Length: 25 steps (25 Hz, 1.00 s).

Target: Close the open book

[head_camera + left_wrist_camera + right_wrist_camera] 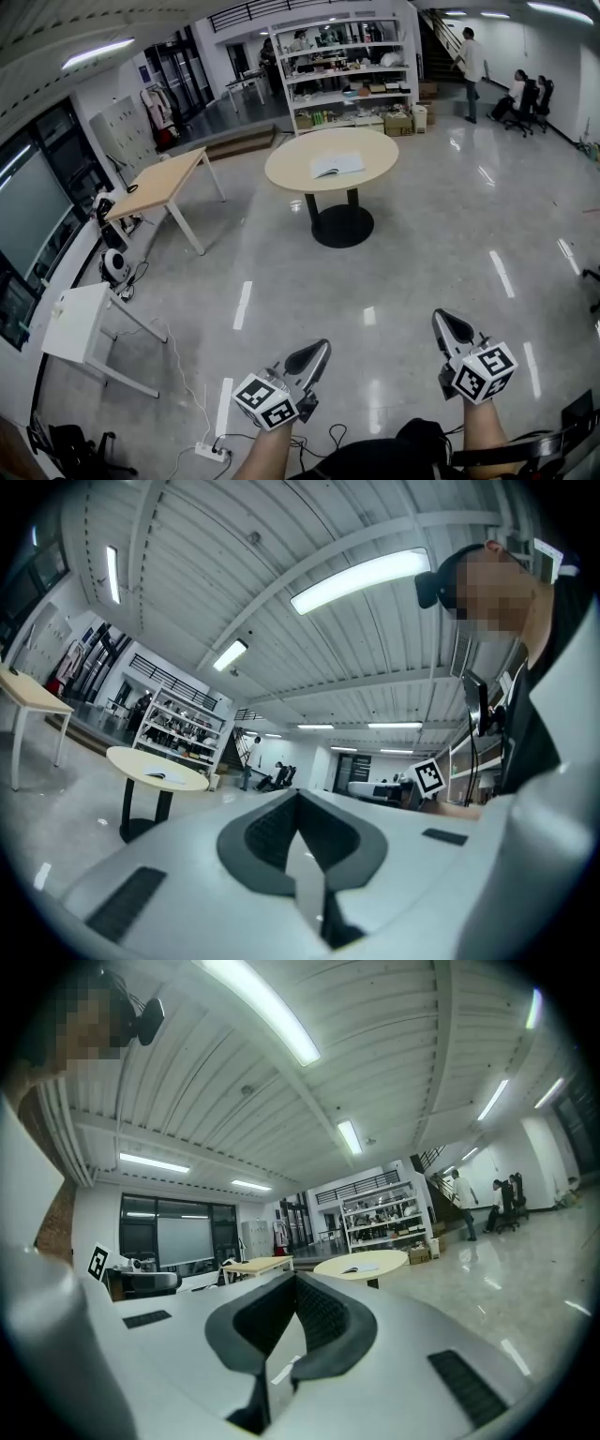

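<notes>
An open book [337, 166] lies flat on a round beige table [291, 169] with a black pedestal, several steps ahead of me across the glossy floor. My left gripper [323, 344] and right gripper [438, 315] are held low in front of me, both pointing level toward the table and far from it. Each has its jaws shut with nothing between them. From the left gripper view, the gripper [298, 797] points past the table [141, 761] and book [165, 776] at left. In the right gripper view, the gripper [296, 1279] aims near the table [375, 1262] and book [360, 1268].
A rectangular wooden table [159, 183] stands at left, with a small white table [80, 319] nearer. A power strip and cables [211, 452] lie on the floor by my left arm. Stocked shelves [347, 70] and people [472, 58] are beyond the round table.
</notes>
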Tool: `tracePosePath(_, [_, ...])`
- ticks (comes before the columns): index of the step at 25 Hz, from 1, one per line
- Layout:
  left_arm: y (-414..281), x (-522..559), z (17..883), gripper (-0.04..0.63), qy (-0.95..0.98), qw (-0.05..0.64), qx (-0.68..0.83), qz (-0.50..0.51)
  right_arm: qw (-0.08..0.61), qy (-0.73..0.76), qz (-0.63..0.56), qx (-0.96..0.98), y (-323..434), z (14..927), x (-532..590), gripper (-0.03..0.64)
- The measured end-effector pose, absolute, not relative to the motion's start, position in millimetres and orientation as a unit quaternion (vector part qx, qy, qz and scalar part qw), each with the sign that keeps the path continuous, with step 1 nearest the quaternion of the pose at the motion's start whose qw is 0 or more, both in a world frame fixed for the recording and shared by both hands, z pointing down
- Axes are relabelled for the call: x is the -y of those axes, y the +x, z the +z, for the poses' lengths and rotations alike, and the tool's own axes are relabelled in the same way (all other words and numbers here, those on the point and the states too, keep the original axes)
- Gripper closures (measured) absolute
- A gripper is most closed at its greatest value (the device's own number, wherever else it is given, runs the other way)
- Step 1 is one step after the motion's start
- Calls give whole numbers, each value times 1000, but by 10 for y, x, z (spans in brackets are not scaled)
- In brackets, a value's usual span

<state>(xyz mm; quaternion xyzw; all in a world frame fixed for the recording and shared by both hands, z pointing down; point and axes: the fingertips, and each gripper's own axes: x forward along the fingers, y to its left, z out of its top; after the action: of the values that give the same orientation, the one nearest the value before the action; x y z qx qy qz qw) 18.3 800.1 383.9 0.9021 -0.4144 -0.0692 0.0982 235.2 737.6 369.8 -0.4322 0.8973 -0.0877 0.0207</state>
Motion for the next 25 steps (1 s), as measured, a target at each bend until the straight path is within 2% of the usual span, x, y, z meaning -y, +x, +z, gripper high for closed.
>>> tracePosePath(7, [71, -7475, 3877, 598, 903, 101, 412, -69, 17, -428, -90, -899, 2198, 3729, -6877, 618])
tracePosePath(15, [50, -6198, 3749, 598, 895, 86, 434, -58, 18, -374, -85, -923, 1985, 3708, -5631, 618])
tracePosePath(25, [216, -4734, 3690, 598, 876, 87, 472, -51, 30, -338, -69, -938, 2236, 3593, -4115, 618])
